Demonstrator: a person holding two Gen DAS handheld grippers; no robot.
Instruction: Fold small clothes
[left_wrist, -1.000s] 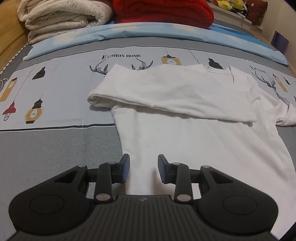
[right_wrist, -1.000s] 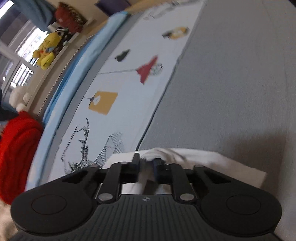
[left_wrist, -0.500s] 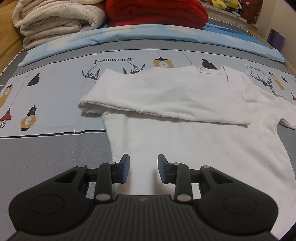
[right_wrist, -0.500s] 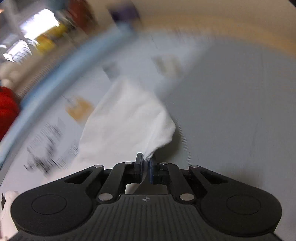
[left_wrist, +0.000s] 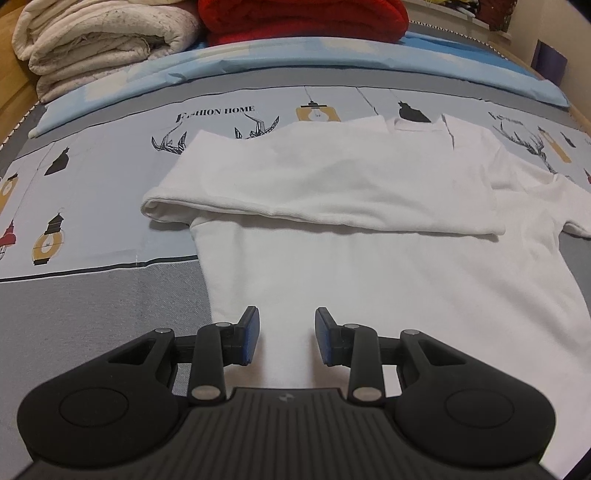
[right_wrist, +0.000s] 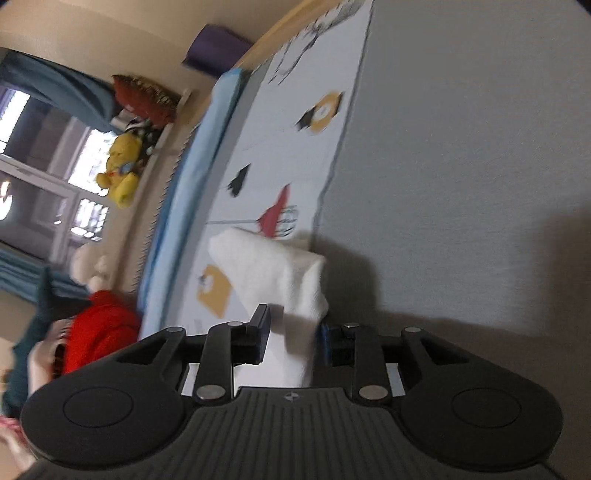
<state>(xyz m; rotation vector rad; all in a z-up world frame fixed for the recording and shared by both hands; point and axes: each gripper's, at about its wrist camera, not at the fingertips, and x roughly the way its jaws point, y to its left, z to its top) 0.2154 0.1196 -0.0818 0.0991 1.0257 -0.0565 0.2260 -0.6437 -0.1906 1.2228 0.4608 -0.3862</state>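
A white T-shirt (left_wrist: 369, 236) lies flat on the bed, its far side folded over toward me in a long band. My left gripper (left_wrist: 284, 334) is open and empty, hovering over the shirt's near left part. In the right wrist view a white sleeve (right_wrist: 280, 273) of the shirt lies folded between the jaws of my right gripper (right_wrist: 293, 332), which stands open around it. The right view is tilted and blurred.
The bed (left_wrist: 92, 295) has a grey and pale blue printed cover. A folded cream blanket (left_wrist: 99, 40) and a red blanket (left_wrist: 303, 18) are stacked at the far edge. A yellow plush toy (right_wrist: 120, 173) sits by the window.
My right gripper, shut on the sleeve half a second ago, has opened around it. The left gripper has shifted slightly and stays open.
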